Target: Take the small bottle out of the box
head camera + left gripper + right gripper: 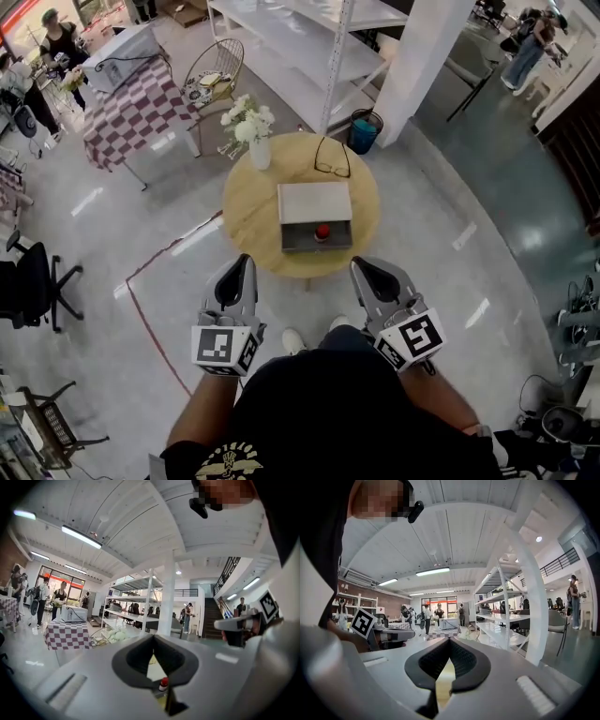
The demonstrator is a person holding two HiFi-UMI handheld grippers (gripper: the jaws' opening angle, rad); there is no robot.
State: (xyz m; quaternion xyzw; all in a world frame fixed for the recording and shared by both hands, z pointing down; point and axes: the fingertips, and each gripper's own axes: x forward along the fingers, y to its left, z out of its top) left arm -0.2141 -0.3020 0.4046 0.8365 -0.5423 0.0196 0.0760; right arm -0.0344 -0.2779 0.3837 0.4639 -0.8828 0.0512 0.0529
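A: Near end: left gripper [246, 262] and right gripper [362, 266] both have jaws together, nothing held
B: Small bottle [322, 232]?
A: Head view: in the open front of the box [314, 202] on the round table [248, 216]. Left gripper view catches its red cap; right gripper view shows only tabletop

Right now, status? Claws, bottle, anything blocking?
Shut and empty: left claw, right claw, both short of the table. Red-capped small bottle upright in the open box. Nothing between claws and box; glasses, vase behind it.

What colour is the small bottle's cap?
Red; the left gripper view shows the small bottle best.
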